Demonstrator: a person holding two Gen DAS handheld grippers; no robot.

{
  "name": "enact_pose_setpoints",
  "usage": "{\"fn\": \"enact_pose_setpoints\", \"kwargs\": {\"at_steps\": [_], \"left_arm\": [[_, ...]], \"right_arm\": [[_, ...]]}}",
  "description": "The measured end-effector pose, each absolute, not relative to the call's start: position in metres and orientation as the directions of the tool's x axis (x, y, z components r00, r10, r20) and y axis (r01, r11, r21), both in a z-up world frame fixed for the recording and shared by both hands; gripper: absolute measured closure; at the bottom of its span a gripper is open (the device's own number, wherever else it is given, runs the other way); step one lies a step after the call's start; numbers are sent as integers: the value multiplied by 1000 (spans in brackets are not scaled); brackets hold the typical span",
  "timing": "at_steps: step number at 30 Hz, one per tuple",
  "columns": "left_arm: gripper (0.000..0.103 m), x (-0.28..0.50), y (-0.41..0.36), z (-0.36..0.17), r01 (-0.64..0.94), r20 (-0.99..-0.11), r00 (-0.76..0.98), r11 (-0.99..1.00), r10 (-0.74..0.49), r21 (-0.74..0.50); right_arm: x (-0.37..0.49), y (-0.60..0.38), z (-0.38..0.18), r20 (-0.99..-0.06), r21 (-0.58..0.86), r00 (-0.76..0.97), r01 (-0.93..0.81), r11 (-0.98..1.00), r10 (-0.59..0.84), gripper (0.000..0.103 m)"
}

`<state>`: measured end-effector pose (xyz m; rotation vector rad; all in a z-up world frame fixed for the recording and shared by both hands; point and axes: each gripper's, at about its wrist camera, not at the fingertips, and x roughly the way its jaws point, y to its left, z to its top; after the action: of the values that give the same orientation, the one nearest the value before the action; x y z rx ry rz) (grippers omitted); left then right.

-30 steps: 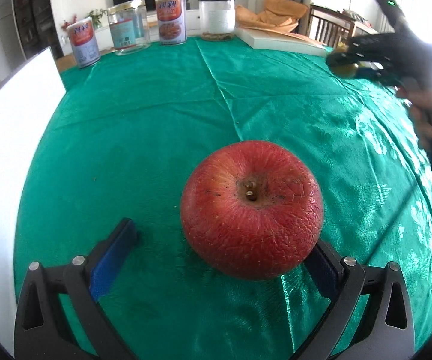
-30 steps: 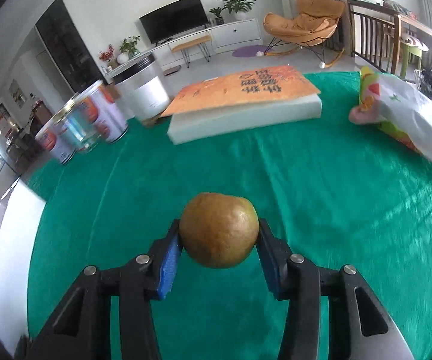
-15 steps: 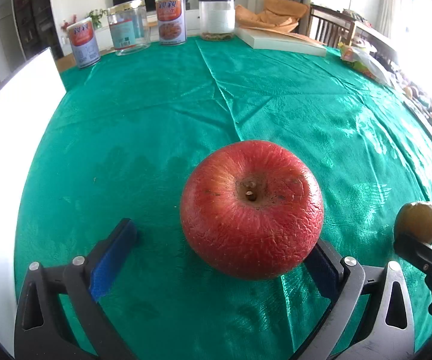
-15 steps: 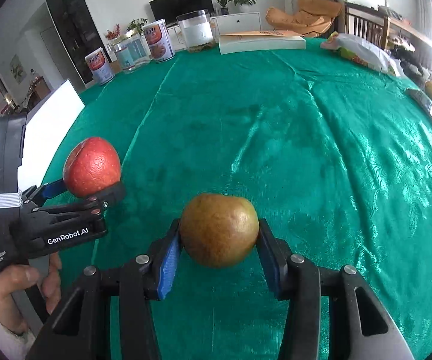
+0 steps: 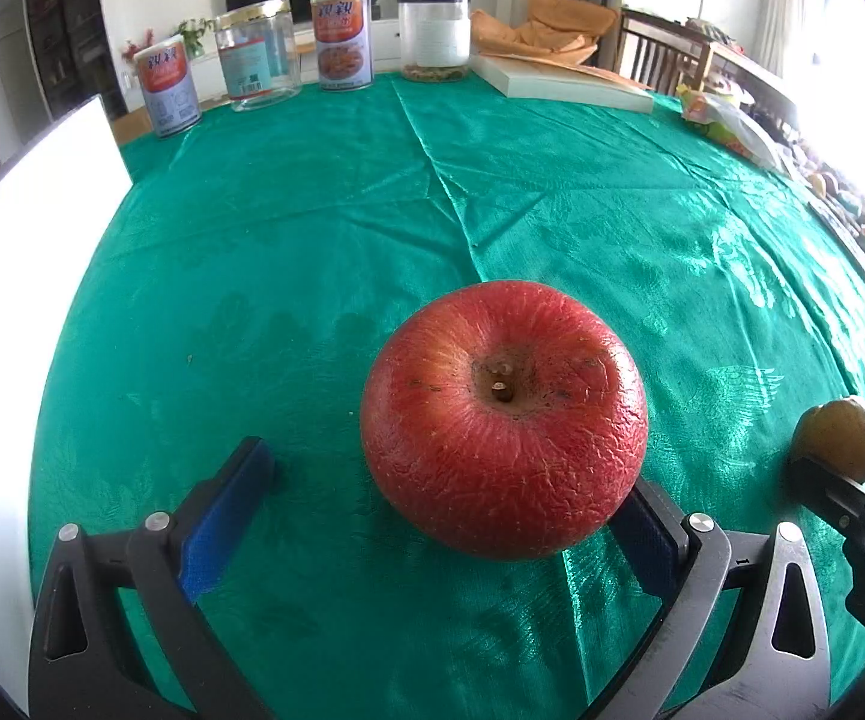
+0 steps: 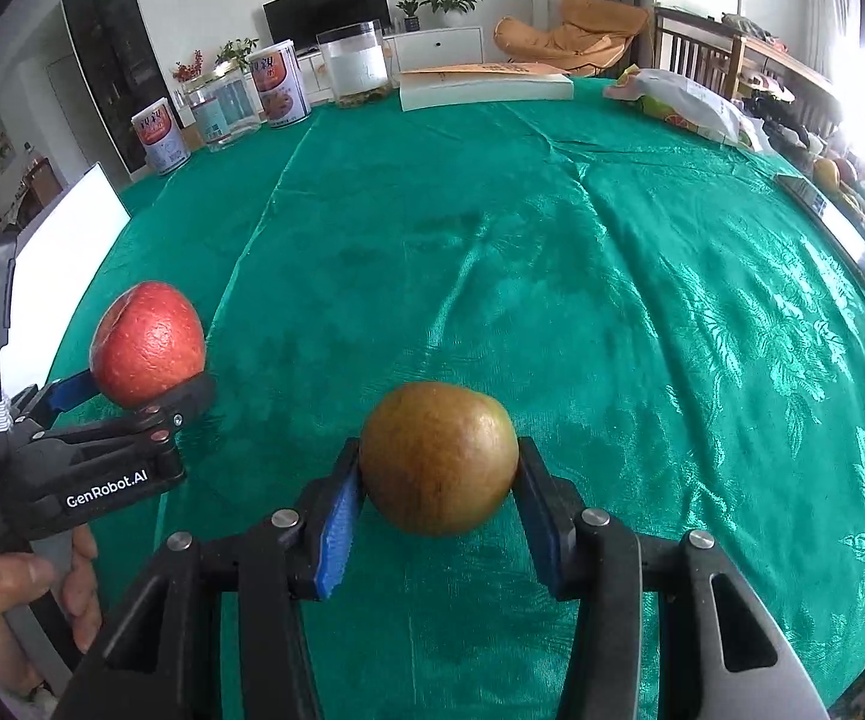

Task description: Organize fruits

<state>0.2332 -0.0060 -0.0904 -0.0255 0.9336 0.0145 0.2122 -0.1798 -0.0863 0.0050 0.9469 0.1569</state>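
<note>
Green shiny cloth covers my table. Low in the middle of the right wrist view, my right gripper squeezes a brown pear between its blue pads. At the left edge of that view, my left gripper stands wide around a red apple. The apple touches one pad only. Tins stand at the top.

Home living room: television, armchair
</note>
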Motion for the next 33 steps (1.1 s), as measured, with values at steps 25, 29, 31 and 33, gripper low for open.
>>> {"fn": "enact_pose_setpoints", "kwargs": {"at_steps": [25, 29, 31, 33], "left_arm": [[35, 215, 11, -60, 50, -796, 561, 969, -227, -241], [36, 164, 27, -14, 88, -716, 612, 929, -335, -359], [37, 135, 37, 11, 117, -689, 620, 913, -374, -390], [39, 108, 54, 36, 132, -670, 612, 890, -419, -437]], "right_arm": [[201, -192, -74, -768, 181, 604, -117, 977, 214, 55], [185, -189, -61, -749, 219, 610, -140, 966, 258, 55], [175, -181, -53, -743, 236, 605, -164, 958, 287, 55], [163, -168, -46, -739, 248, 591, -208, 946, 323, 55]]}}
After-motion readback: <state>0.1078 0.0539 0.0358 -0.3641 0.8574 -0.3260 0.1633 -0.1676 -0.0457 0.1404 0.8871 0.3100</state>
